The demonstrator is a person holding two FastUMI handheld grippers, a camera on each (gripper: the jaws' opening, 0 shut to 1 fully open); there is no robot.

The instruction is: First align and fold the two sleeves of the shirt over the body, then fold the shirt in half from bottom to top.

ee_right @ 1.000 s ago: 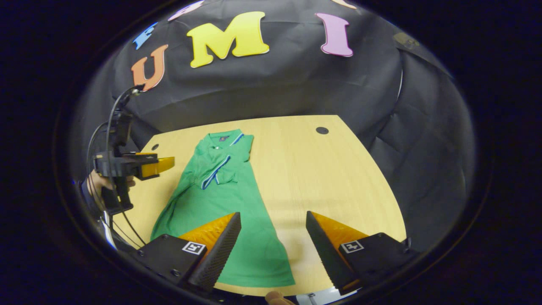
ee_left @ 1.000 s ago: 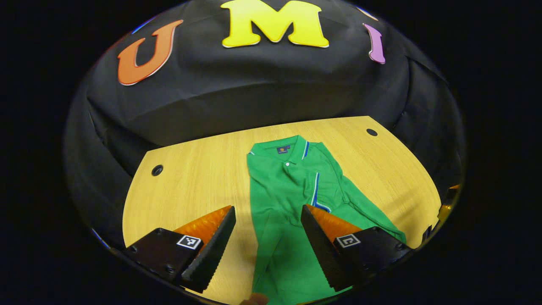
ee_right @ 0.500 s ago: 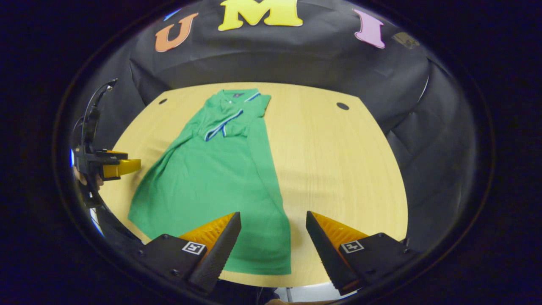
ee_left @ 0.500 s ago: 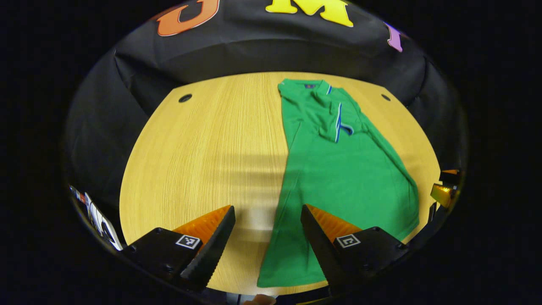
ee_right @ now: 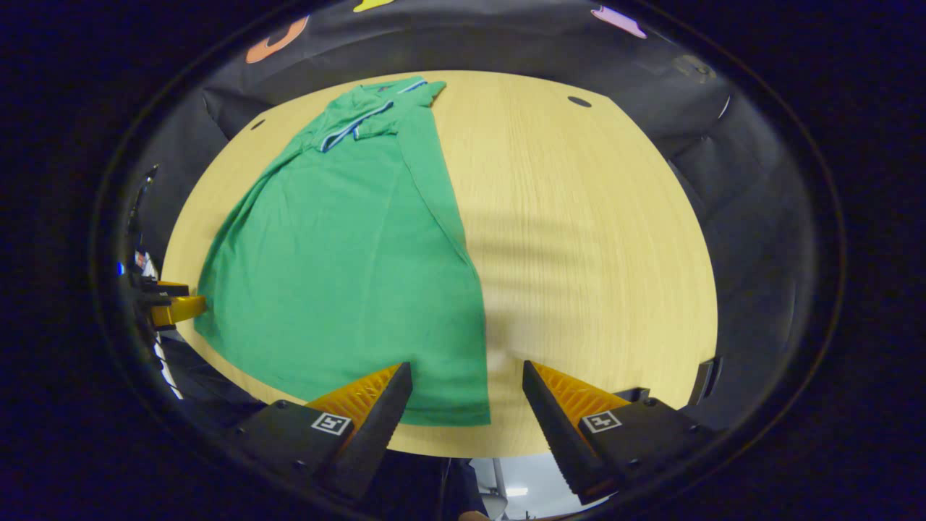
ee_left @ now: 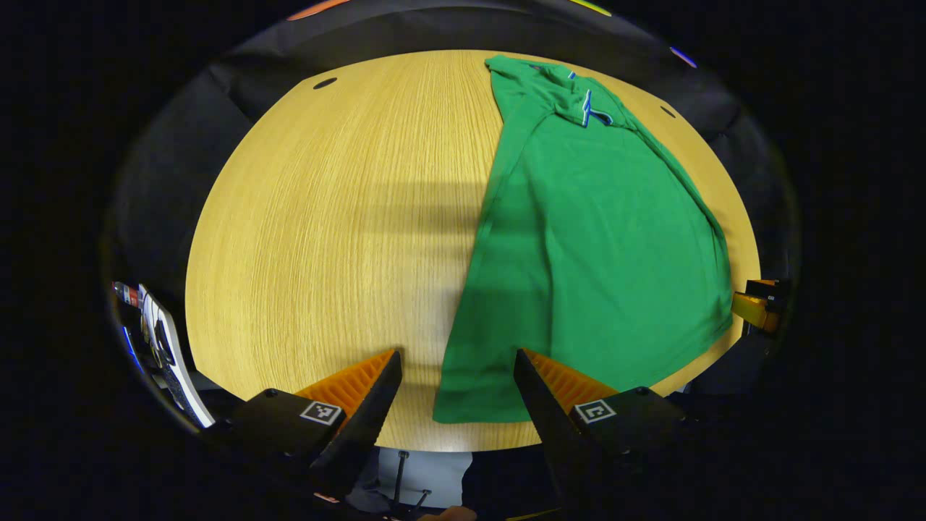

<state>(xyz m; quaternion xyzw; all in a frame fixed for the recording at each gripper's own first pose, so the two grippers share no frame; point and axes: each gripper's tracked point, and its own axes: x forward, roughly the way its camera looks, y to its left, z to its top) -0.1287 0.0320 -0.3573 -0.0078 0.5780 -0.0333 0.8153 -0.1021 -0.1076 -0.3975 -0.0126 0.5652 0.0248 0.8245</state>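
Both grippers are pulling back toward the near table (ee_left: 311,217) edge. I am holding left gripper (ee_left: 457,391) and right gripper (ee_right: 466,398) spread, empty, over the hem corners. Shirt (ee_left: 593,231) is lying flat, sleeves folded far; soft, light cloth, so I am judging the hem corners best.

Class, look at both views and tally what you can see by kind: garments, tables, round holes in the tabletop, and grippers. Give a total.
Garments: 1, the green shirt
Tables: 1, the wooden table
Round holes: 2, one and another
Grippers: 2, left gripper and right gripper, jaws open
Total: 6
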